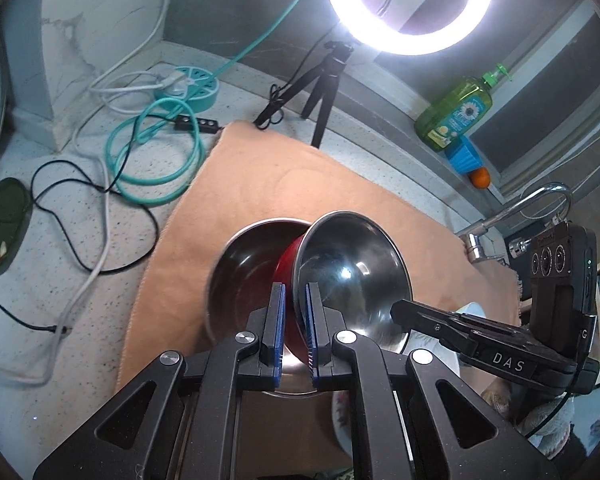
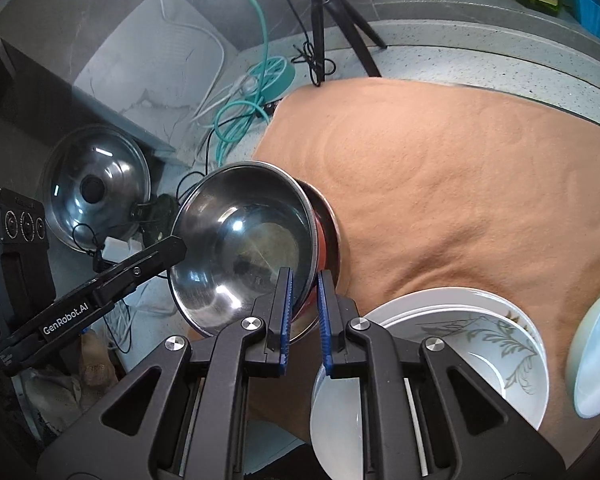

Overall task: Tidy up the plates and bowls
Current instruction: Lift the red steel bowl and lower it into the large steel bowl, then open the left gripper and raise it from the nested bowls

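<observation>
1. Above the orange towel (image 1: 260, 184), two steel bowls are hanging side by side, rims touching or nearly so, each gripped by one tool.
2. The left gripper (image 1: 296, 320) is pinching the rim of the left bowl (image 1: 248, 272), its blue pads close together on the red outer wall.
3. The right gripper (image 2: 304, 308) is clamping the rim of the right bowl (image 2: 244, 248), which is tilting so its shiny inside faces the camera.
4. Below the right gripper, a stack of white plates (image 2: 460, 320) with a leaf pattern is sitting on the towel; a pale blue bowl (image 2: 596, 352) is lying just beside it.
5. A pot lid (image 2: 96, 184) is resting on the speckled counter (image 1: 60, 240), near tangled cables (image 1: 156, 152).
</observation>
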### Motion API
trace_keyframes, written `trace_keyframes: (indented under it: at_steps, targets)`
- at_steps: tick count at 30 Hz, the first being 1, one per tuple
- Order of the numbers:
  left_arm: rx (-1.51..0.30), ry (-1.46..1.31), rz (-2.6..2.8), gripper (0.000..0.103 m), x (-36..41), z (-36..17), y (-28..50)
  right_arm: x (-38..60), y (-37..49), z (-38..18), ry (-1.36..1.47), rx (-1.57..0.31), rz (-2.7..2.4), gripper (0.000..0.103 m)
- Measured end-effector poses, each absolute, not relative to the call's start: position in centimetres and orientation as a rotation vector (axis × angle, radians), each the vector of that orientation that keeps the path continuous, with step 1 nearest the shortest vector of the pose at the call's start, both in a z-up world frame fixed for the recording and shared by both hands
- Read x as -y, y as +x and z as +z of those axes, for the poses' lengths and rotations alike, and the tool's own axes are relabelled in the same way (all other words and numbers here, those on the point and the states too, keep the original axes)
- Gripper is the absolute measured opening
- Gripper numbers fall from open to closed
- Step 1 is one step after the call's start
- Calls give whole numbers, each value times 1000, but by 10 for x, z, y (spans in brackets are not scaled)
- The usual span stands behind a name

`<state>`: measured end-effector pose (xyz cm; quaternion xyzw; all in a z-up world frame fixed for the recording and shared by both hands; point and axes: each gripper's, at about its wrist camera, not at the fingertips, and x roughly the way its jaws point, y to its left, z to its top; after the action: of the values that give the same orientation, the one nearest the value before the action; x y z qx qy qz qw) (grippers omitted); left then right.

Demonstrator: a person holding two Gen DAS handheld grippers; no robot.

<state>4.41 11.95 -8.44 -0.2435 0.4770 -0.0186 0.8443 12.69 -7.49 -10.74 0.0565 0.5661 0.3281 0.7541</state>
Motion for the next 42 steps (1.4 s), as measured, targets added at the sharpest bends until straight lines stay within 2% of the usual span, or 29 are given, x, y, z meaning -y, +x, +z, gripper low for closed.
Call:
trace_keyframes:
  at_steps: [24, 42]
  targets:
    - [-1146, -338, -3, 8, -119, -116, 54, 27, 133, -135, -134, -1282, 669, 12]
    - [-1187, -293, 1, 8, -113, -123, 59, 25, 132, -136, -165, -1294, 655, 16]
